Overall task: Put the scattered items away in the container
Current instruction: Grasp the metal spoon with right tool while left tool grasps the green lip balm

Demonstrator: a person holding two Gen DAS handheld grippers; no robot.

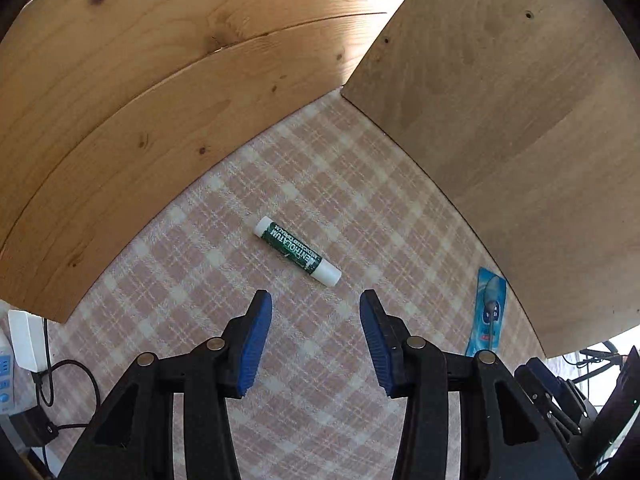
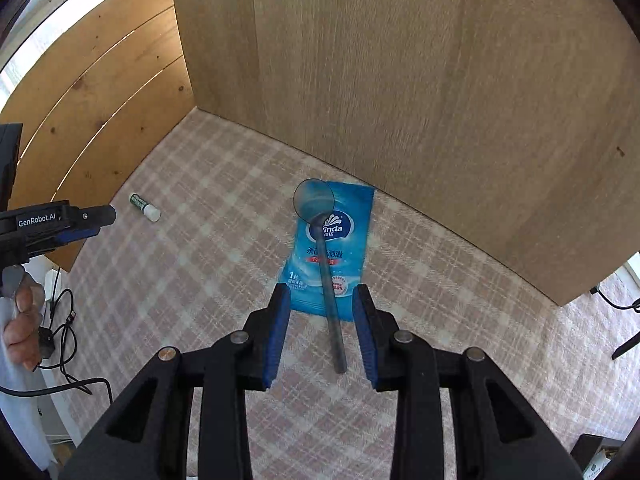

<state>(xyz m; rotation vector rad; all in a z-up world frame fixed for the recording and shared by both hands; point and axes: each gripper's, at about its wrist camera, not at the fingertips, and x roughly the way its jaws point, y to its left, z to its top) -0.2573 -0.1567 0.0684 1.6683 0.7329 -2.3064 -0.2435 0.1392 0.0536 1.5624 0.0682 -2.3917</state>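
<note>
With both grippers open and empty, the left gripper (image 1: 316, 300) should straddle the lip balm (image 1: 297, 251) crosswise on the checked cloth (image 1: 200, 280), while the right gripper (image 2: 322, 300) brackets the spoon (image 2: 326, 264), apparently lying atop the wipe packet (image 2: 340, 240).

Looked like someone's home: plaid cloth (image 1: 320, 184) under the grippers, wooden panels (image 1: 140, 100) boxing the corner ahead, power strip (image 1: 6, 372) off left.
</note>
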